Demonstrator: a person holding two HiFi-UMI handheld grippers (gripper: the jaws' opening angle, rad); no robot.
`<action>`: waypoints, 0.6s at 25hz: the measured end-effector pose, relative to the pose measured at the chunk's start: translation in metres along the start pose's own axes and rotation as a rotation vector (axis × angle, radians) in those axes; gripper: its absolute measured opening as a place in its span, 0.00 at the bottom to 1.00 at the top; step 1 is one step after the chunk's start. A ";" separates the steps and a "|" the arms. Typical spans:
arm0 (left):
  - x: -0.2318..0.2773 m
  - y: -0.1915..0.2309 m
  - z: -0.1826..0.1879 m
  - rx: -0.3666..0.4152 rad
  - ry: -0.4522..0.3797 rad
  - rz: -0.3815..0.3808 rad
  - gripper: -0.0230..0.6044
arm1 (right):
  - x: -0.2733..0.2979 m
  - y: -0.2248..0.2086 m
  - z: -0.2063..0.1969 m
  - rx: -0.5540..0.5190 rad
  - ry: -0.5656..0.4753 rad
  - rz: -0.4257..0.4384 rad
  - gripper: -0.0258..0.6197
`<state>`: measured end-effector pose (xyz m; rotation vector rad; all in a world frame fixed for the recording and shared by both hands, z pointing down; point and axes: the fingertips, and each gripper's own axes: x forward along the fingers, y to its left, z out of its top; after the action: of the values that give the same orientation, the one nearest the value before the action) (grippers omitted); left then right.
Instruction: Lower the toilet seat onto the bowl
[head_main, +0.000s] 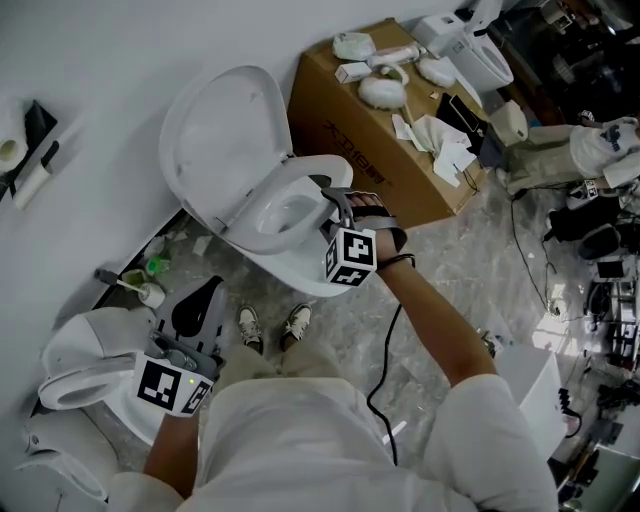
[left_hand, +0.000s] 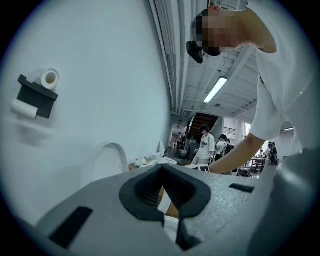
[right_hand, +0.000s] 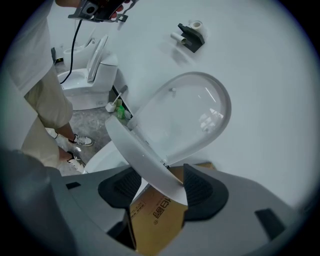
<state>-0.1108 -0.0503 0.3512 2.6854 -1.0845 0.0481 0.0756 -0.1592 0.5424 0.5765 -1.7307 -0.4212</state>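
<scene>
the toilet seat (right_hand: 142, 157) stands tilted, about half way between the upright lid (right_hand: 192, 112) and the bowl (head_main: 300, 278). the right gripper (right_hand: 160, 184) has its jaws closed on the seat's front rim, one pad on each face. the left gripper (left_hand: 162, 169) is off to the side, jaws together and empty. i judge the seat to be stiff, smooth plastic, fairly light but slippery. it turns on a hinge at the back, so the front rim is the good place to hold. if the grip slips, it may drop and bang.
</scene>
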 end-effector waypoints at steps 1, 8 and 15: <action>0.000 -0.001 -0.001 0.001 0.004 -0.001 0.04 | -0.001 0.003 -0.003 0.001 0.004 -0.003 0.42; 0.010 -0.013 -0.008 0.003 0.029 -0.017 0.04 | -0.011 0.021 -0.021 0.012 0.005 -0.015 0.42; 0.025 -0.030 -0.014 -0.001 0.039 -0.048 0.04 | -0.016 0.041 -0.041 0.044 0.015 -0.006 0.42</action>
<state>-0.0712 -0.0438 0.3616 2.6964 -1.0084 0.0913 0.1118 -0.1157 0.5627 0.6153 -1.7281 -0.3827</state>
